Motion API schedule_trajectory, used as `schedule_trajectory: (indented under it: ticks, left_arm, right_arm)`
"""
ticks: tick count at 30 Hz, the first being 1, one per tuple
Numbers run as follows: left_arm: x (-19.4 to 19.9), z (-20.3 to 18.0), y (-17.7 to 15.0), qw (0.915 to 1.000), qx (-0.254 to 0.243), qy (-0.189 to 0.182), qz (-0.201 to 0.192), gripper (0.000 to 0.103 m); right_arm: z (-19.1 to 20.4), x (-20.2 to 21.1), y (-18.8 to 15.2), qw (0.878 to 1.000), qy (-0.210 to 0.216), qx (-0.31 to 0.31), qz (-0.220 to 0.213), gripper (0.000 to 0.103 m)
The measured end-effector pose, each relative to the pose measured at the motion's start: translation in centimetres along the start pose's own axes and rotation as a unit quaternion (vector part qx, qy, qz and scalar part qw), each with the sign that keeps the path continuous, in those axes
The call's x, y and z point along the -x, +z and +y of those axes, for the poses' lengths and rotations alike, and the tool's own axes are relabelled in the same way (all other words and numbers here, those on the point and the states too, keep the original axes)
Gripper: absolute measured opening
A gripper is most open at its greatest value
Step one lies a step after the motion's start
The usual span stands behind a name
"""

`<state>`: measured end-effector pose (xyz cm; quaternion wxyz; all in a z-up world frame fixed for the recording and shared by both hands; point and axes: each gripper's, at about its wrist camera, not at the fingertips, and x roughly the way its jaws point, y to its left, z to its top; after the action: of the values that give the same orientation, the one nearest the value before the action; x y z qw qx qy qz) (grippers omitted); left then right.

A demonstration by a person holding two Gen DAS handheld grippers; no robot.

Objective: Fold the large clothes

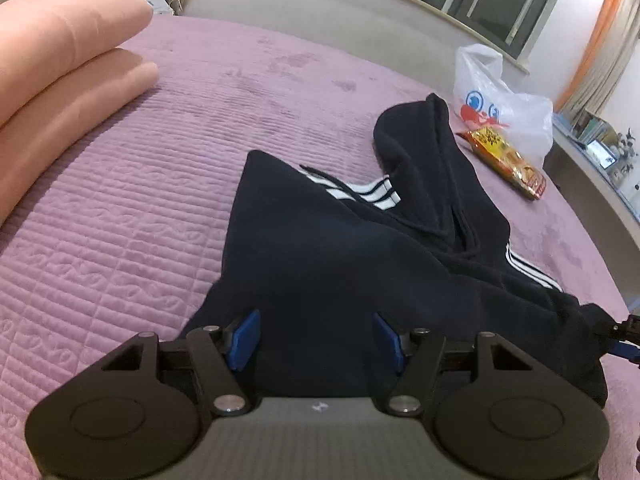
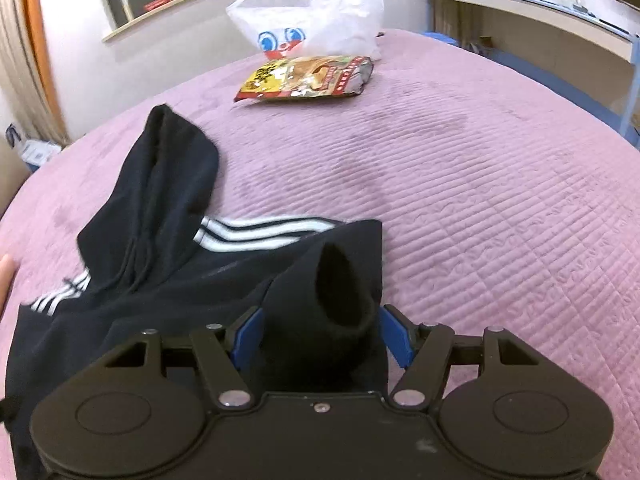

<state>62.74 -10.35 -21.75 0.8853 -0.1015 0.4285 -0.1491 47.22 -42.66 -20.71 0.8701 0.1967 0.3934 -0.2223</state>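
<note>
A black hoodie (image 1: 328,256) with white sleeve stripes lies partly folded on the purple quilted bed (image 1: 120,200). Its hood points toward the far side. My left gripper (image 1: 316,336) is open, its blue pads either side of the hoodie's near edge, fabric lying between them. In the right wrist view the hoodie (image 2: 160,240) lies to the left, and a sleeve cuff (image 2: 340,292) stands up between the pads of my right gripper (image 2: 320,336), which is open around it. The right gripper's tip shows at the left wrist view's right edge (image 1: 624,332).
A white plastic bag (image 2: 312,16) and a snack packet (image 2: 304,78) lie on the far part of the bed (image 2: 480,180). A rolled peach blanket (image 1: 60,80) lies at the left. A desk shelf (image 2: 520,4) stands beyond the bed on the right.
</note>
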Motion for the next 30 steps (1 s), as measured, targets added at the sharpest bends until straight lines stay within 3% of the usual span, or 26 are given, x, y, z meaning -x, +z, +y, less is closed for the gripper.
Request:
schedule_trajectory:
  ticks: [1, 2, 3, 5, 7, 9, 12, 13, 15, 16, 18, 19, 21, 25, 28, 30]
  left_arm:
    - [-0.3, -0.1, 0.2, 1.0, -0.004, -0.002, -0.002, 0.063]
    - [0.0, -0.1, 0.3, 0.9999, -0.011, -0.005, -0.003, 0.063]
    - [0.5, -0.7, 0.5, 0.9998, -0.017, -0.008, -0.004, 0.062]
    - [0.4, -1.9, 0.9, 0.9994, -0.031, -0.014, -0.008, 0.057]
    - [-0.3, -3.0, 1.6, 0.999, -0.04, -0.015, -0.009, 0.053]
    - [-1.0, -3.7, 2.1, 0.9987, -0.048, -0.012, -0.013, 0.052]
    - [-2.2, -3.7, 2.5, 0.9988, -0.046, 0.006, -0.015, 0.051]
    - [-2.6, -3.5, 2.5, 0.9989, -0.042, 0.015, -0.013, 0.051]
    - [-3.8, -2.8, 2.1, 0.9986, -0.04, 0.034, -0.003, 0.051]
    - [-4.4, -2.5, 1.9, 0.998, -0.042, 0.047, 0.006, 0.047]
    - [-4.8, -2.0, 1.4, 0.9974, -0.047, 0.053, 0.011, 0.041]
    - [-4.4, -2.1, 1.3, 0.997, -0.056, 0.052, 0.008, 0.041]
    - [-3.3, -2.3, 1.2, 0.9964, -0.07, 0.047, 0.006, 0.041]
    - [-0.2, -2.8, 1.1, 0.9968, -0.076, 0.018, -0.018, 0.043]
    - [0.6, -2.8, 0.3, 0.9961, -0.079, 0.033, -0.018, 0.043]
    - [-0.4, -2.1, -0.4, 0.9954, -0.071, 0.064, 0.008, 0.042]
  right_arm:
    - [0.0, -0.7, 0.4, 1.0, 0.007, 0.002, 0.011, 0.065]
    - [0.5, -1.3, 0.8, 0.999, 0.023, 0.012, 0.027, 0.018]
    - [1.3, -1.6, 1.3, 0.998, 0.045, 0.027, 0.043, 0.013]
    - [3.0, -0.6, 2.4, 0.996, 0.075, 0.044, 0.034, 0.012]
    - [3.7, 2.1, 4.1, 0.994, 0.098, 0.051, -0.013, 0.012]
    - [2.8, 5.3, 5.7, 0.992, 0.108, 0.03, -0.063, 0.012]
    - [-0.3, 7.7, 5.8, 0.99, 0.103, -0.011, -0.092, 0.013]
    - [-1.3, 7.5, 5.3, 0.992, 0.09, -0.016, -0.083, 0.018]
    - [-3.4, 5.1, 3.4, 0.998, 0.045, -0.025, -0.031, 0.04]
    - [-4.3, 3.2, 2.2, 0.999, 0.016, -0.026, 0.018, 0.058]
    - [-6.0, -0.1, -0.2, 0.994, -0.037, -0.021, 0.104, 0.057]
    - [-6.8, -0.3, -0.9, 0.993, -0.035, -0.033, 0.111, 0.057]
    - [-7.6, 1.2, -1.1, 0.994, -0.021, -0.055, 0.087, 0.057]
    - [-4.9, 5.2, -0.3, 1.0, -0.02, -0.02, 0.003, 0.057]
    - [-0.7, 5.5, -0.6, 0.999, 0.01, 0.045, -0.015, 0.054]
    - [1.3, 4.6, -1.1, 0.996, -0.004, 0.09, -0.017, 0.046]
